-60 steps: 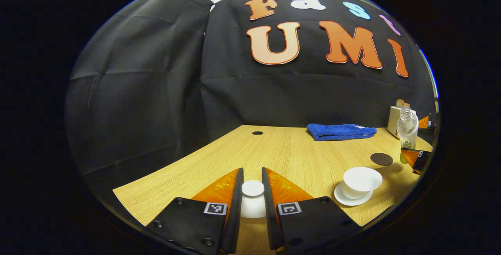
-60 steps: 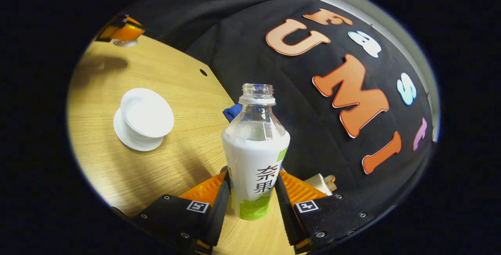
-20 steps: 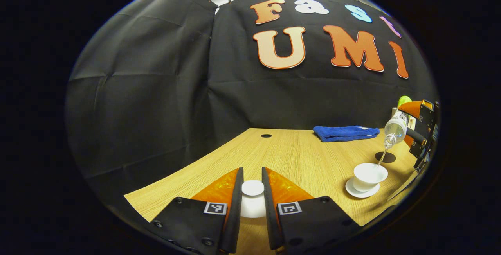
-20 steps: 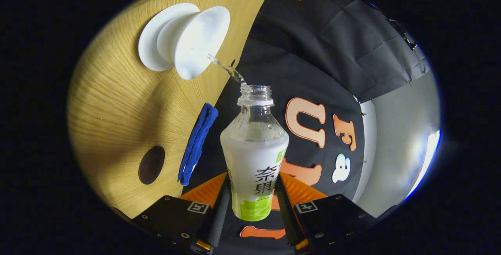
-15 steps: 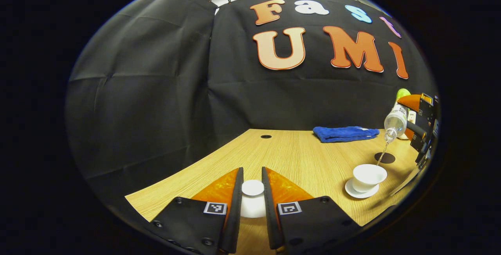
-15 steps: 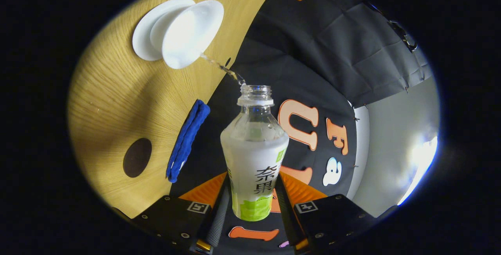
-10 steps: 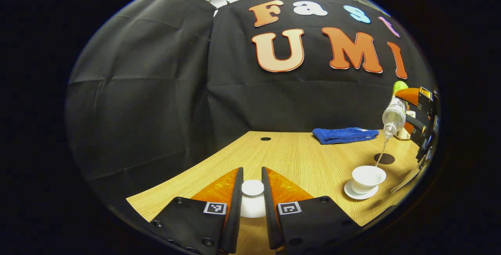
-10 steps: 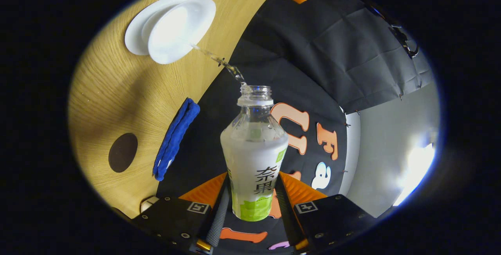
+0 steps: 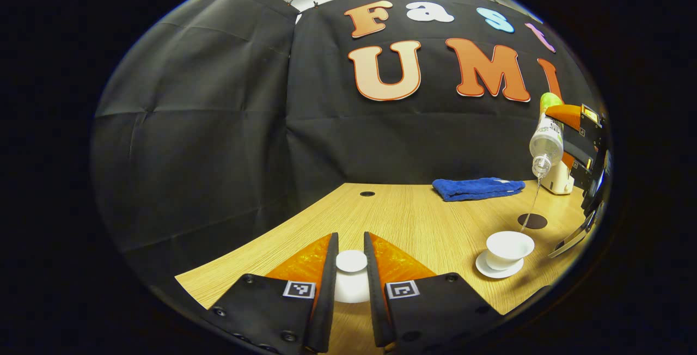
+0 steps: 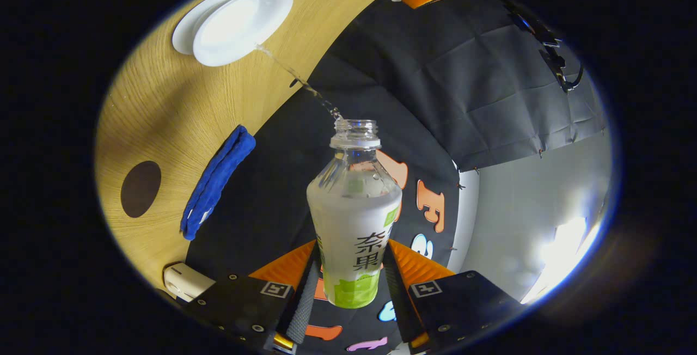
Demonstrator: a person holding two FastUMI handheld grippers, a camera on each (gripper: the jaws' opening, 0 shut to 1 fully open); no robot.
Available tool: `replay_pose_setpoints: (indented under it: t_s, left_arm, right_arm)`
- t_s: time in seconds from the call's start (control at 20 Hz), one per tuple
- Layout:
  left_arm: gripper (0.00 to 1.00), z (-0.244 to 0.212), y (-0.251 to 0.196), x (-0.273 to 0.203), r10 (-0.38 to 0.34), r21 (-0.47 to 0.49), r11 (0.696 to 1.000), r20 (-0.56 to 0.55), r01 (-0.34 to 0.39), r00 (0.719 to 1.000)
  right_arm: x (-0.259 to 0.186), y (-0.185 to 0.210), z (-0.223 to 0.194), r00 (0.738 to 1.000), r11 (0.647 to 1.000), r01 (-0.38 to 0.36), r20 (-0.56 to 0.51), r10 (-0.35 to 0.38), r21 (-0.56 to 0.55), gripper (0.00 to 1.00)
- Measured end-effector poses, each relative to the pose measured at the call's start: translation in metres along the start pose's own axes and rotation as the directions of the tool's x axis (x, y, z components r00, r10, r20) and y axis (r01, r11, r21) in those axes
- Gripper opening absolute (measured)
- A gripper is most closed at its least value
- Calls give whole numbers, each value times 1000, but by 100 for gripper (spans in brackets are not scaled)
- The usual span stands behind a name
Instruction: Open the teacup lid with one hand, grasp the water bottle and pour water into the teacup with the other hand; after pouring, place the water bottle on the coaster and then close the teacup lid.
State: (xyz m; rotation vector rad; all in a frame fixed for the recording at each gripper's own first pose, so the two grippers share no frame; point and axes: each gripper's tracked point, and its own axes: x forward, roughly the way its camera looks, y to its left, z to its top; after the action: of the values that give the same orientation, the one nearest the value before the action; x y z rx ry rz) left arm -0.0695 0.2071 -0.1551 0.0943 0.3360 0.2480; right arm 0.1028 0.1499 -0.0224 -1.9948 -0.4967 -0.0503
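The water bottle [image 10: 354,219], gripped by the right tool [image 10: 351,284], is tilted high above the teacup [image 9: 509,247]; the left tool [image 9: 351,284] is closed on the lid [image 9: 351,276] over the bench [image 9: 414,219]. The thin stream strikes near the rim; drift would probably cause spillage. Printed label characters are left untranscribed.

I see a light wood-grain table [image 9: 414,219] running back to the black cloth wall [image 9: 218,126] of the booth. A folded blue cloth towel [image 9: 475,188] lies at the table's far edge, close against the wall. Just to the towel's right stands a small cream-white boxy object [image 9: 561,182]; I cannot tell what it is. A small round dark hole [image 9: 367,194] sits in the tabletop, well to the left of the towel. Above the cloth runs a strip of pale plain wall [image 10: 523,219].
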Motion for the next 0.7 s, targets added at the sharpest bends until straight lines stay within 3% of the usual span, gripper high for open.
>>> replay_pose_setpoints:
  t_s: [0.25, 0.7]
  left_arm:
    - [34, 3, -2, -2, -5, 1, 1000, 5, 5, 1000]
    - [31, -1, -9, -6, -13, 16, 1000, 0, 13, 1000]
  right_arm:
    - [2, -12, -4, 999, 999, 32, 18, -31, -21, 65]
    - [-5, 8, 22, 996, 999, 0, 92, 3, -36, 62]
